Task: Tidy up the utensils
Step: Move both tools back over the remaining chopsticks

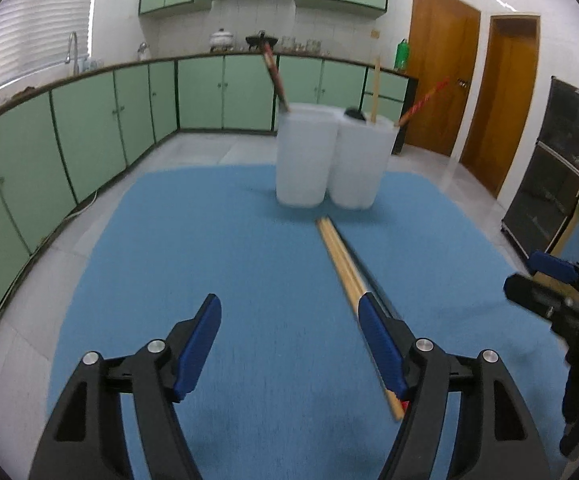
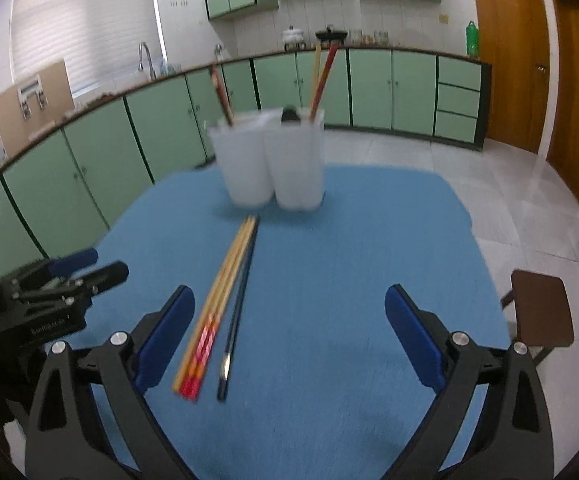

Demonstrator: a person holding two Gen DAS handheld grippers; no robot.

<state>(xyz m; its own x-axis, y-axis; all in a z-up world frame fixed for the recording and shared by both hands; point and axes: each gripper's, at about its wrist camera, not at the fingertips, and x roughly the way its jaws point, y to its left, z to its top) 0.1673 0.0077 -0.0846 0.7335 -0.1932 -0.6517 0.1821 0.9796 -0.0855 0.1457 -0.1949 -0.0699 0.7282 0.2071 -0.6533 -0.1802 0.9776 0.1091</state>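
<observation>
A white two-compartment utensil holder (image 1: 329,160) (image 2: 273,160) stands at the far side of a blue mat. Chopsticks stand in both compartments. A bundle of wooden chopsticks with red ends (image 2: 219,304) (image 1: 345,268) lies on the mat in front of it, with a single dark chopstick (image 2: 238,308) beside them. My left gripper (image 1: 289,316) is open and empty, its right finger over the wooden chopsticks. My right gripper (image 2: 289,308) is open and empty above the mat, the chopsticks lying just inside its left finger. Each gripper shows at the edge of the other's view.
The blue mat (image 1: 229,260) (image 2: 349,260) covers a table. Green cabinets (image 1: 89,120) line the kitchen behind. A brown stool (image 2: 541,308) stands to the right of the table. Wooden doors (image 1: 441,68) are at the back right.
</observation>
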